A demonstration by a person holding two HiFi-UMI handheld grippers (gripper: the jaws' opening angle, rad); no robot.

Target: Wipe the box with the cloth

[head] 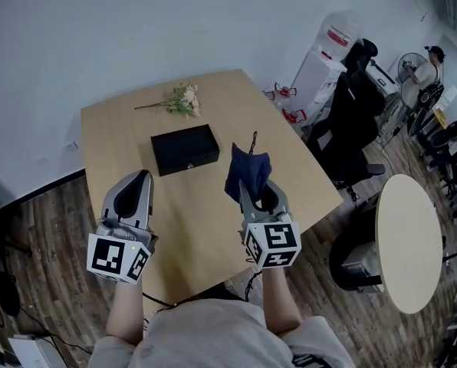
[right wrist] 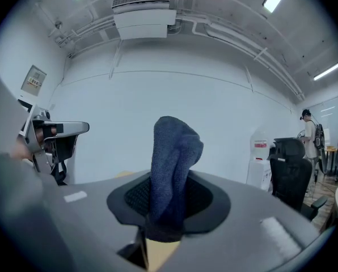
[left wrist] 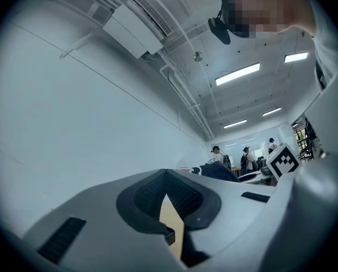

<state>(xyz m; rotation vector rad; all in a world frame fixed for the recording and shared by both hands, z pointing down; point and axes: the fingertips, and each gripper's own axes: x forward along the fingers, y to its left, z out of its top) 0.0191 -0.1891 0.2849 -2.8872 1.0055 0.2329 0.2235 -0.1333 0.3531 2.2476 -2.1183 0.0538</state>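
The box (head: pixel 185 149) lies flat and closed near the middle of the table (head: pixel 205 232). It is not yet touched by the cloth (head: pixel 248 172). The cloth is pinched tight in the right gripper (head: pixel 257 192) and sticks up out of its jaws, in the air just right of the box and nearer the person. The left gripper (head: pixel 139 182) is held over the near left of the table, jaws pressed together with nothing in them.

The step in hand looks like the carry to the box. Next, the cloth must be tipped down onto the box top and rubbed across it. The box may slide, so it may need to be steadied.

Flowers (head: pixel 182 100) lie beyond the box, well apart. Bare table is left all round the box, but the right edge is near.
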